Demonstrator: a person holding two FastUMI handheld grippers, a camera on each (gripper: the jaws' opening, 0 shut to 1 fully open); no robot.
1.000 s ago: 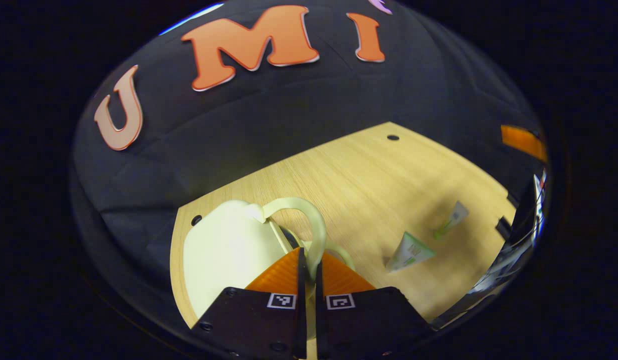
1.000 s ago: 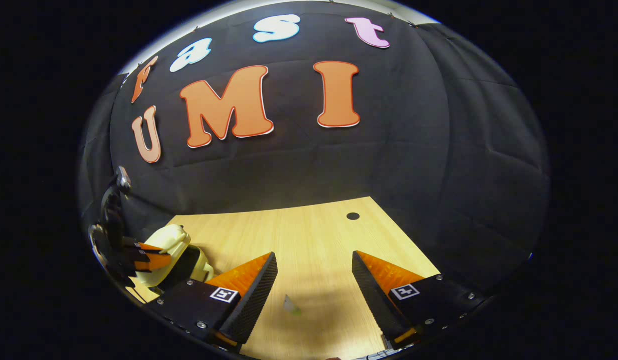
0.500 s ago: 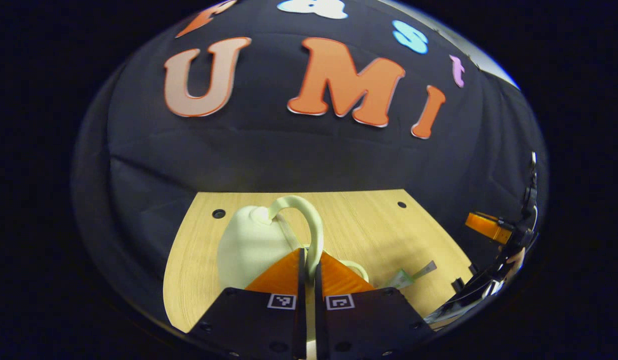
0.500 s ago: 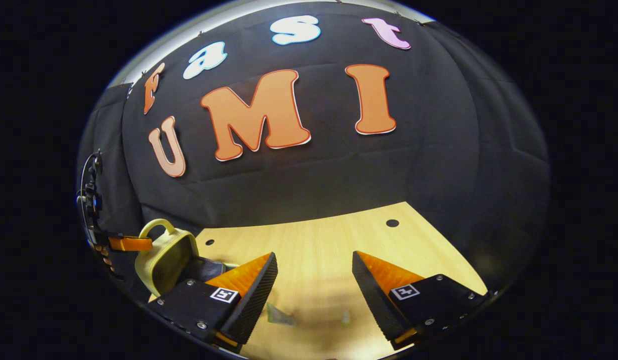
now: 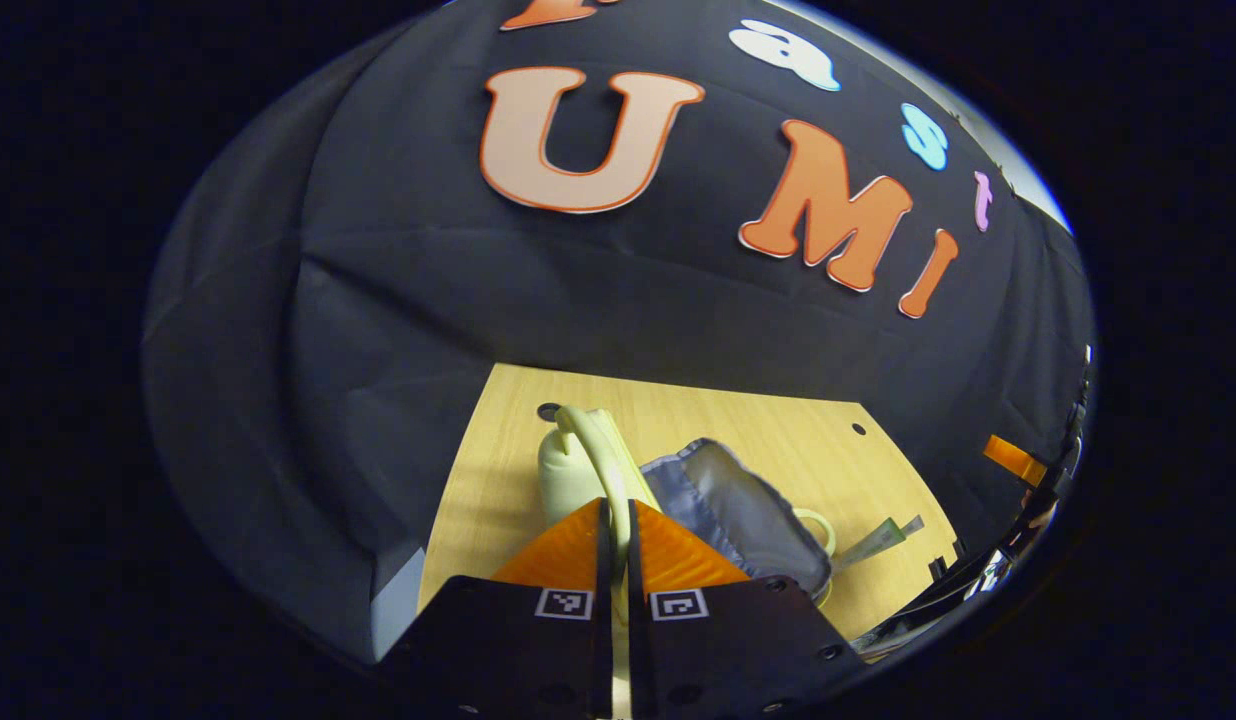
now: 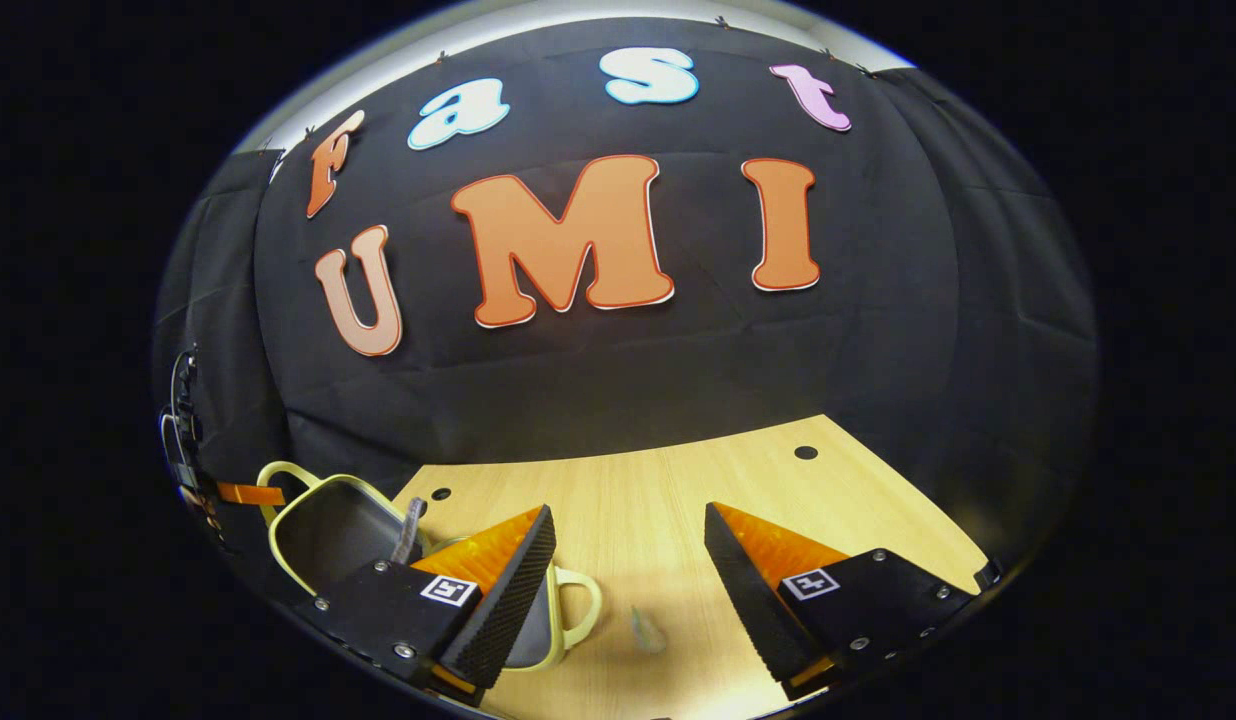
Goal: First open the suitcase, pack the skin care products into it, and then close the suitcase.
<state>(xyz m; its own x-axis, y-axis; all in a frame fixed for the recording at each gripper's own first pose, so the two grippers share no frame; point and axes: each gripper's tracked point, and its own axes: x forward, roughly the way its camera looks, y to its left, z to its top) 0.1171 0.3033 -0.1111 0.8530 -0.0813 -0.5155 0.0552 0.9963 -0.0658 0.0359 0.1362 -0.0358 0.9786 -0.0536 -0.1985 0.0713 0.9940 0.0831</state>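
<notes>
Jaws of left gripper clamped on lid handle of suitcase, lid raised, lining exposed; right gripper jaws apart, empty. Opening about done (packing, closing remain). Skin care tube lies on bench just beyond.

Light wooden table, open pale-yellow suitcase and small tube on it
</notes>
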